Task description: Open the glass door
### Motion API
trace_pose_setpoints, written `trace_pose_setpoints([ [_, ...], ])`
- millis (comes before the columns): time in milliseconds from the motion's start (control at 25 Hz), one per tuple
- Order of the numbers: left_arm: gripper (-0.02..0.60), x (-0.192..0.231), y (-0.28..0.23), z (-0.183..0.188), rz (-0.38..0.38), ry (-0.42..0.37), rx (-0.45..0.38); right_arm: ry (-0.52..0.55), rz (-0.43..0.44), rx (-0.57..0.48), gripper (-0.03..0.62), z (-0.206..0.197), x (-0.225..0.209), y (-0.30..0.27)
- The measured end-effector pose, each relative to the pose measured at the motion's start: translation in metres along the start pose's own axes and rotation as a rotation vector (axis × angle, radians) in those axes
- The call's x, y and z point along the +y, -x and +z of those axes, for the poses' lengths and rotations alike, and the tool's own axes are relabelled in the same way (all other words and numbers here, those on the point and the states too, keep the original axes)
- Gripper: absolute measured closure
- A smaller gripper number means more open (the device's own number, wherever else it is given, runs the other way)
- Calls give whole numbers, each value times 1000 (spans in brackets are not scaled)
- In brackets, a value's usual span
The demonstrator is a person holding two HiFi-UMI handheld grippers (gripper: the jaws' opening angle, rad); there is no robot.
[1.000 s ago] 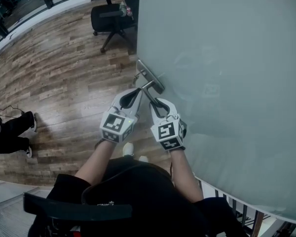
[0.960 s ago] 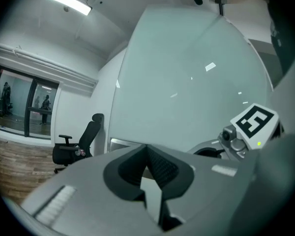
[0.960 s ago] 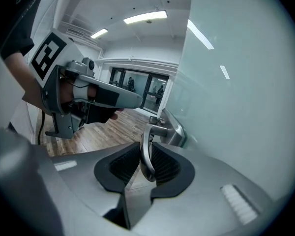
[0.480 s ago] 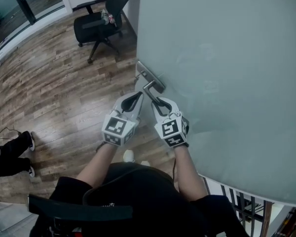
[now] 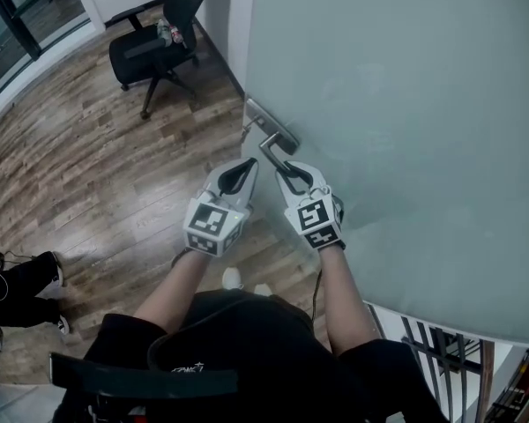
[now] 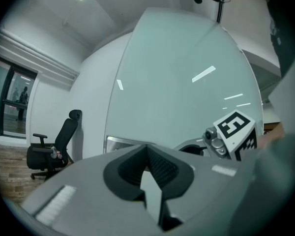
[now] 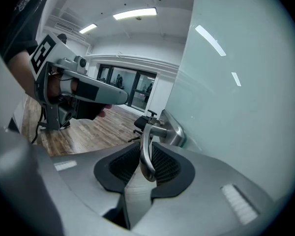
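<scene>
A frosted glass door [image 5: 406,104] fills the right of the head view. Its metal lever handle [image 5: 278,152] sticks out from a steel plate [image 5: 266,122] near the door's left edge. My right gripper [image 5: 286,170] is shut on the lever; in the right gripper view the curved lever [image 7: 143,149] sits pinched between the dark pads [image 7: 164,163]. My left gripper [image 5: 247,167] hovers just left of the handle, shut and with nothing in it. In the left gripper view, the door [image 6: 177,82] and the steel plate [image 6: 119,142] lie past its closed tips [image 6: 148,154].
A black office chair [image 5: 154,42] stands on the wooden floor [image 5: 115,166] by the white wall, left of the door's edge. Another person's dark-trousered legs [image 5: 18,280] lie at the far left. A metal railing [image 5: 441,351] shows below the door at the lower right.
My right gripper has kept hold of the lever and moved up and right a little; the left has followed beside it. Chair and floor have slid left in the head view.
</scene>
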State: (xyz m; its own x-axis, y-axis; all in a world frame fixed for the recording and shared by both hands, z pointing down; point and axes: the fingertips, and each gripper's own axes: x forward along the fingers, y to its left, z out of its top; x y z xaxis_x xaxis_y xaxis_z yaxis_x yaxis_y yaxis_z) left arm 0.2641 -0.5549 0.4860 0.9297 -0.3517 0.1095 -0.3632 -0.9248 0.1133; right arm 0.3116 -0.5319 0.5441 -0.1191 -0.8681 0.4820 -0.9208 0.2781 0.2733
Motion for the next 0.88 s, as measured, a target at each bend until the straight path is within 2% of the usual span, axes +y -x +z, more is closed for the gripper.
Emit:
trace_pose_setpoints([
  [360,581,3,-17,8,-29,-9,-1,-24,-46,-2,516,-7,-33,-1],
  [880,581,4,-62,4,2,-10,16,-66,-75,5,519,-21,-73,-14],
])
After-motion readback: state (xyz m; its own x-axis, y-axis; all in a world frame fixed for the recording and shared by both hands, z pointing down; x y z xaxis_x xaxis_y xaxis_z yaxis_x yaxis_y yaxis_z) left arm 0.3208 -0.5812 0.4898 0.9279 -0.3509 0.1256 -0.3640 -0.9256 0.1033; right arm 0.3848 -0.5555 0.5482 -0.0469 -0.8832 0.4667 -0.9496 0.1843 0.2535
